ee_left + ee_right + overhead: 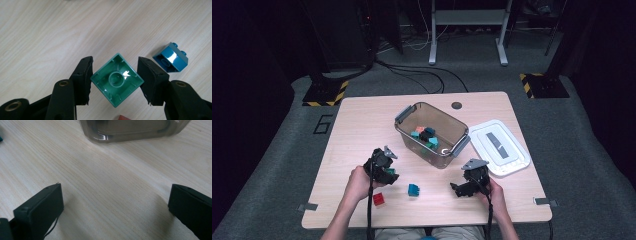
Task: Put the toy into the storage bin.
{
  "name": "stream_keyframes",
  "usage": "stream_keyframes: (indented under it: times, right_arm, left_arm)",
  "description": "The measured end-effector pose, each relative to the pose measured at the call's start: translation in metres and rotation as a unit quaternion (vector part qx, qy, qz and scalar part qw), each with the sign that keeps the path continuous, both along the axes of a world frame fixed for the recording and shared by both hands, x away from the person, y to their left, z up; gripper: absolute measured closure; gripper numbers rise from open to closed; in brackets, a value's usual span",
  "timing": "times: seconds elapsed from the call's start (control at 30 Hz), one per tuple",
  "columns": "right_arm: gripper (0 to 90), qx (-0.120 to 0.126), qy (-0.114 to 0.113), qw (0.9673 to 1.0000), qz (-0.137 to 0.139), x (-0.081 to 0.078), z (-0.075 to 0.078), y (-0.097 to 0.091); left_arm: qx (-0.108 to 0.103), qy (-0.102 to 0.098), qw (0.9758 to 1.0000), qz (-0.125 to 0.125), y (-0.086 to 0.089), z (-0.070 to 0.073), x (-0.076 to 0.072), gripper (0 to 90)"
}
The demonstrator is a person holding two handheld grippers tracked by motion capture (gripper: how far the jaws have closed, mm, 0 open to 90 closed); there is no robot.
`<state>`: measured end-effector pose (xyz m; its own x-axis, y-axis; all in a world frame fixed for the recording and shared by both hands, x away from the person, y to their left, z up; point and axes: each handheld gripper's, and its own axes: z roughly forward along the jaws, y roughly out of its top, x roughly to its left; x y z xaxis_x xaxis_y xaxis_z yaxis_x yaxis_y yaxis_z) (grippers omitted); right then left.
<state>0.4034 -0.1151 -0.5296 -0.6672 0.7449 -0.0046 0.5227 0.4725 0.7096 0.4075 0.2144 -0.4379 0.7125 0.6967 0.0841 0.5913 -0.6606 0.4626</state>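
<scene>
My left gripper (115, 76) is shut on a green brick (117, 79), gripped corner to corner with its hollow underside facing the camera, held above the table. In the high view that gripper (388, 173) hangs over the front left of the table. A blue brick (171, 57) lies on the wood to the right of it, also the blue brick (413, 189). A red brick (378, 199) lies near the front edge. My right gripper (115, 205) stands open, jaws wide over bare wood, the same gripper (460, 190) at front right. The clear bin (432, 133) holds several bricks.
The bin's white lid (499, 147) lies flat to the right of the bin. The bin's near wall (130, 131) shows in the right gripper view. A dark grommet (456, 105) sits at the table's far edge. Cables and stand bases lie on the floor behind.
</scene>
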Motion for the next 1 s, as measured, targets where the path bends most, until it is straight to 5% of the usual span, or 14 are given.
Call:
stream_keyframes:
  times: [1.0]
  right_arm:
    - [0.0,0.002,0.001,1.0,-0.003,0.0,0.0,0.0]
  left_arm:
    - [-0.003,-0.036,0.9992,-0.016,-0.011,0.063,0.022,47.6]
